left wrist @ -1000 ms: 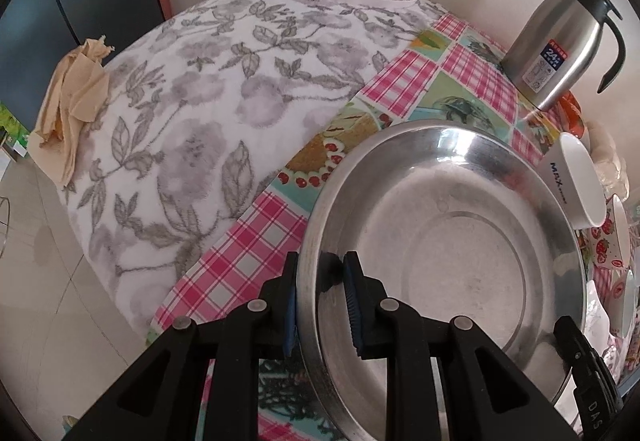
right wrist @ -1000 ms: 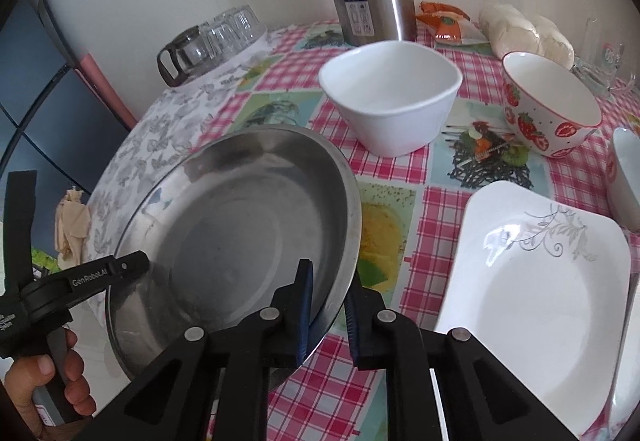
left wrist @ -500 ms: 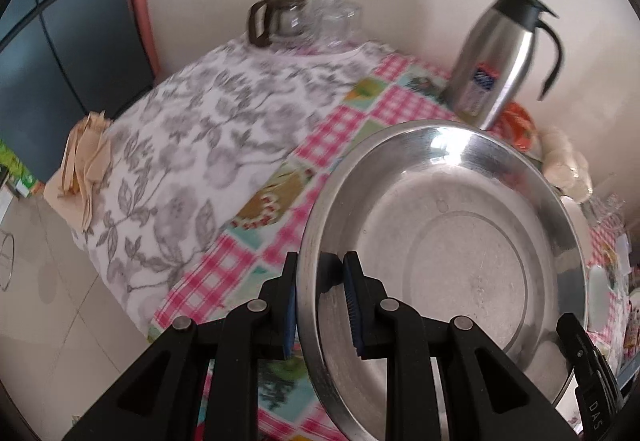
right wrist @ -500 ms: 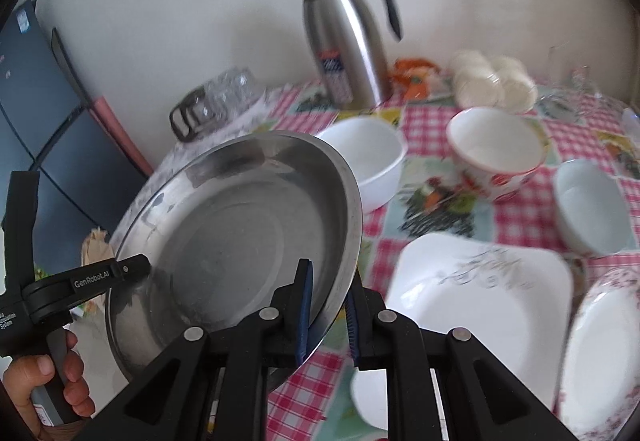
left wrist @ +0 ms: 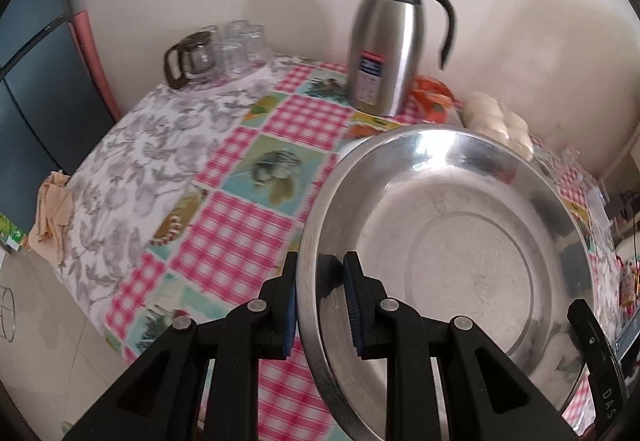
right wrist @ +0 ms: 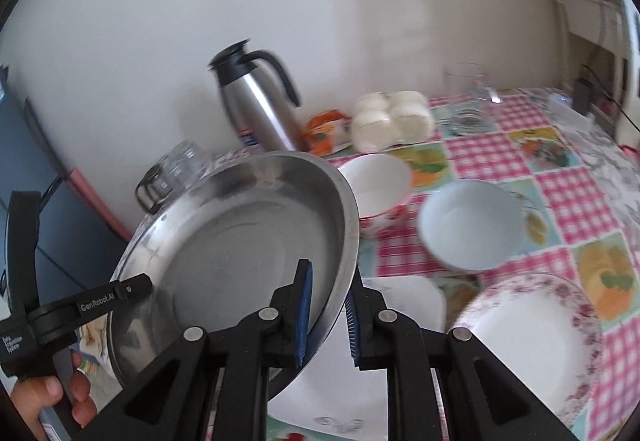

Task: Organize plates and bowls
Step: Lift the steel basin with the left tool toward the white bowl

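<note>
Right wrist view: right tool (right wrist: 327,311) and left tool (left wrist: 320,301) each clamp the steel basin (right wrist: 240,241) rim. We should keep it level over the square plate (right wrist: 400,305).

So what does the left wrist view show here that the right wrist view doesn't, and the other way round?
Only the left wrist view shows the grey floral cloth and the beige rag at its edge. Only the right wrist view shows the white bowls, the floral plate and the hand holding the left gripper. Both show the steel pan, clamped at opposite rims by both grippers, and the steel flask.
</note>
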`<state>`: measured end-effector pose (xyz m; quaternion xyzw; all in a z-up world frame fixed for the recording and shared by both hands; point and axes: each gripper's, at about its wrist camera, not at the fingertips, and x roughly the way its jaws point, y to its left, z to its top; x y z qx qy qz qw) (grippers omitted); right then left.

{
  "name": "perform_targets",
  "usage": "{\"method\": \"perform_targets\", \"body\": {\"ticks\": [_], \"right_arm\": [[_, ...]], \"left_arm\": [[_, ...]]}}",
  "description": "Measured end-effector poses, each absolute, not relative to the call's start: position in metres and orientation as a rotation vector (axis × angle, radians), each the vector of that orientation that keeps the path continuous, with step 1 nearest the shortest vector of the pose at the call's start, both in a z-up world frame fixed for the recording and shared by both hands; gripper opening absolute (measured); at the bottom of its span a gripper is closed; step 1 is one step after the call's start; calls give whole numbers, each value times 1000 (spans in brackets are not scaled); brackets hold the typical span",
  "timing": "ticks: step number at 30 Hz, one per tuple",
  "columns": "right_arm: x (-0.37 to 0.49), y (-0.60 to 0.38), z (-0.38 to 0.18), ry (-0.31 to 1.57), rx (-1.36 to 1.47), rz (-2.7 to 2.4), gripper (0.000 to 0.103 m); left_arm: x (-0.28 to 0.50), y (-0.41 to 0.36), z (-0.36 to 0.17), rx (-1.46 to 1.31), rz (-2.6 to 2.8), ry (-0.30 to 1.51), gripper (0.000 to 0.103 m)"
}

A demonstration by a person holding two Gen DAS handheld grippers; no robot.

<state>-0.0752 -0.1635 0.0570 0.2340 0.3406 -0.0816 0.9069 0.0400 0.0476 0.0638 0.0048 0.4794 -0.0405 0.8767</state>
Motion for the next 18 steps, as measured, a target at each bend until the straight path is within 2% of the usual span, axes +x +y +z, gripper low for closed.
{"method": "perform_targets", "body": {"ticks": [9,18], "right_arm": [[-94,-209,36,746,541,-241,17],[-92,-210,19,822,518,-249,18]], "left_arm": [[30,0,29,48,-141,1072,22],[26,-2,10,70,-125,1114,22]]}}
